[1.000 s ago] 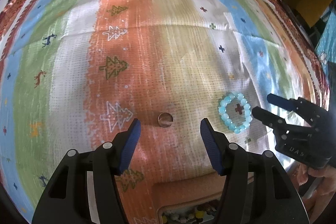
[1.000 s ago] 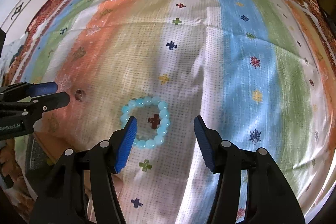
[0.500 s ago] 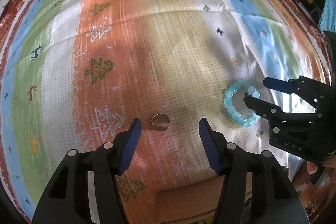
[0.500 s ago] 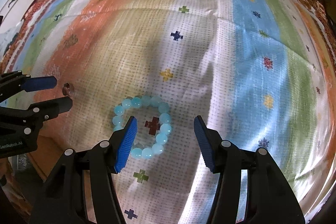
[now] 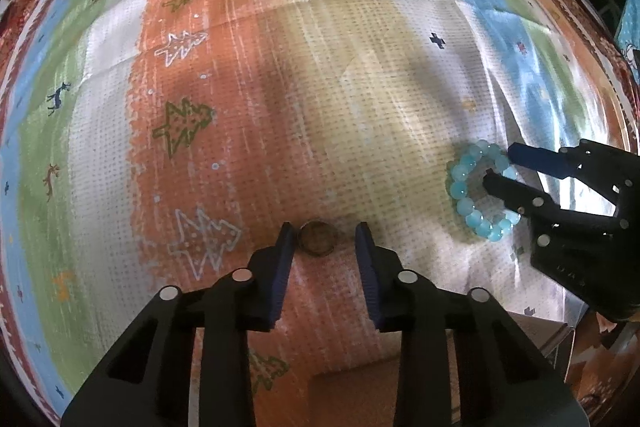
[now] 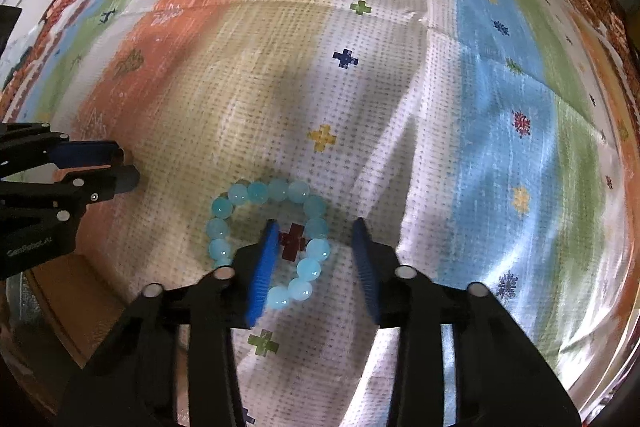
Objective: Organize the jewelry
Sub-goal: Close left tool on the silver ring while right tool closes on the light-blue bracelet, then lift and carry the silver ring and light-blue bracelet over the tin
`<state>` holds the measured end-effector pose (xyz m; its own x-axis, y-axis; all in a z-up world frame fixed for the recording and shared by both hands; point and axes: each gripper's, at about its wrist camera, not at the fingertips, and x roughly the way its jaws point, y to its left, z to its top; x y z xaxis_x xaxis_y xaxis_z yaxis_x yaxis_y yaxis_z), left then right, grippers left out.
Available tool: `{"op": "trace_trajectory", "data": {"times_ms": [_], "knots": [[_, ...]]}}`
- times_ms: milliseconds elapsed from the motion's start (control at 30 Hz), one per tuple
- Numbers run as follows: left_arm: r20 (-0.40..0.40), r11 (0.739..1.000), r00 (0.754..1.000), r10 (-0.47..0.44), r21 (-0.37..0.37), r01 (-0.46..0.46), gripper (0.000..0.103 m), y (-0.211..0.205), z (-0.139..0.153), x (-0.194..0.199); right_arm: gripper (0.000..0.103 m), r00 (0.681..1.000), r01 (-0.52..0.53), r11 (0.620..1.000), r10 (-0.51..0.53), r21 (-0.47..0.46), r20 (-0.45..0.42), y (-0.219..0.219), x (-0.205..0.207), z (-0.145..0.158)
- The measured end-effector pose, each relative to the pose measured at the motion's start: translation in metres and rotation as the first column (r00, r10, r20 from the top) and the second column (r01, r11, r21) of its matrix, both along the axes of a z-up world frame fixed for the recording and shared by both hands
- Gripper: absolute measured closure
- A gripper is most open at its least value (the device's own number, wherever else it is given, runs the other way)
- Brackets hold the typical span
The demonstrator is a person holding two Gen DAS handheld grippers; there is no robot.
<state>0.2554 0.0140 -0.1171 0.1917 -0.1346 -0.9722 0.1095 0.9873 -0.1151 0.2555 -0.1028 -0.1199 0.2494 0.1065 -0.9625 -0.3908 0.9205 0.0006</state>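
Observation:
A small metal ring [image 5: 317, 238] lies on the striped cloth between the tips of my left gripper [image 5: 325, 239], which is open with jaws partly narrowed around it. A light blue bead bracelet [image 6: 316, 251] lies on the cloth to the right; it also shows in the left wrist view [image 5: 464, 187]. My right gripper [image 6: 316, 231] is open, its left finger inside the bracelet loop and its right finger outside, straddling the right side of the beads. The left gripper shows at the left of the right wrist view [image 6: 120, 167].
A colourful striped cloth [image 5: 280, 67] with tree and cross patterns covers the surface. A brown box edge [image 5: 352, 379] lies near me under the left gripper, and also at lower left in the right wrist view [image 6: 72, 291].
Both grippers have dropped closer to the cloth. The left jaws have narrowed around the ring. The right gripper's left finger has moved inside the bracelet loop.

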Motion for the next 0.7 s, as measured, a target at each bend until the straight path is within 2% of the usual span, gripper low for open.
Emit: {"op": "trace_trajectory", "data": {"times_ms": [67,167,400,700], "knots": [[0.001,1.000,1.000,-0.002,0.005,0.002,0.082,0.000,0.000,0.000,0.085,1.000,-0.005,1.000,0.005,0.006,-0.004,0.000,0.000,0.000],[0.004,1.000,1.000,-0.005,0.004,0.005,0.083,0.000,0.000,0.000,0.091,1.000,-0.009,1.000,0.009,0.014,-0.006,0.000,-0.001,-0.001],[0.032,1.000,0.999,0.008,0.001,-0.008,0.083,0.005,0.009,-0.001,0.091,1.000,-0.004,0.999,0.004,0.044,0.000,-0.002,-0.004,0.005],[0.116,0.999,0.992,0.047,-0.012,-0.046,0.083,0.004,0.030,-0.011,0.091,0.997,-0.018,0.994,0.010,0.104,0.070,-0.002,-0.016,0.032]]}}
